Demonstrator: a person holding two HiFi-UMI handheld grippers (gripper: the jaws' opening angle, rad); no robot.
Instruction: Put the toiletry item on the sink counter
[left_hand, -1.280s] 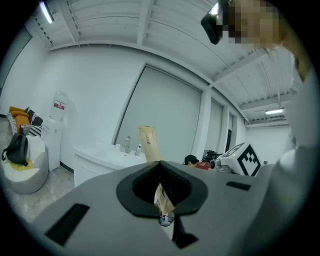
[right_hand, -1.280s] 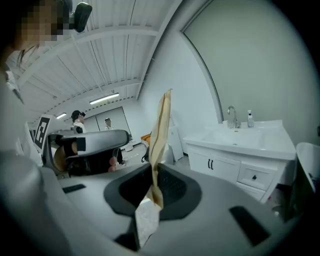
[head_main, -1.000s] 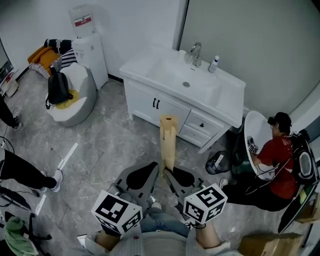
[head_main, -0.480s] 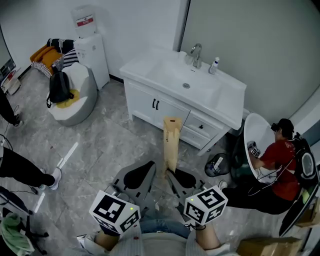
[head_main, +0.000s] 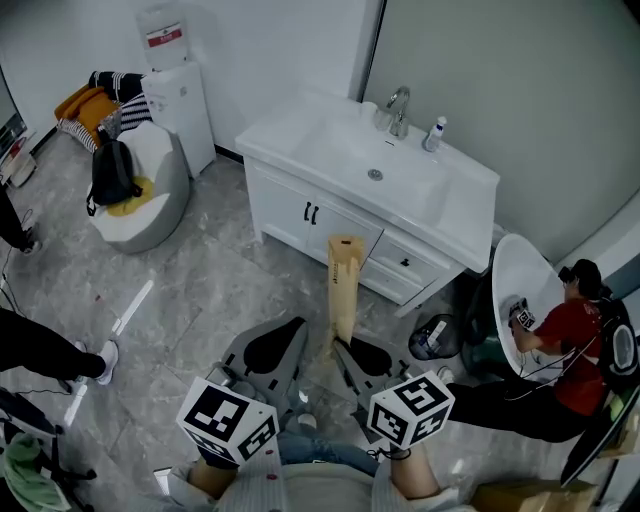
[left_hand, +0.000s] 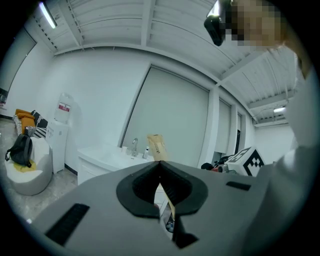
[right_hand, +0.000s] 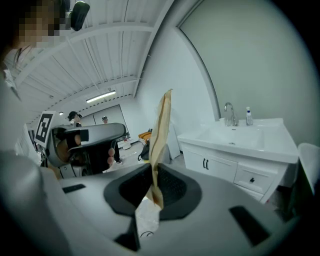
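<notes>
**A:** Where's the tube?
**B:** The tan tube (head_main: 343, 285) stands upright in the air. The right gripper (right_hand: 152, 181) has its jaws closed on the tube's lower end. It hangs over the floor (head_main: 215, 290) in front of the cabinet (head_main: 300, 215), short of the counter (head_main: 455, 205).
**A:** And the left gripper?
**B:** The left gripper (left_hand: 160, 166) has its jaws together with nothing between them, just beside the right one. The tube shows past its tips.
**A:** What's on the counter?
**B:** A faucet (head_main: 398, 105) and a small bottle (head_main: 433, 133), both behind the basin by the wall.
**A:** Anything else?
**B:** A person (head_main: 575, 340) in red crouches right of the cabinet.
</notes>
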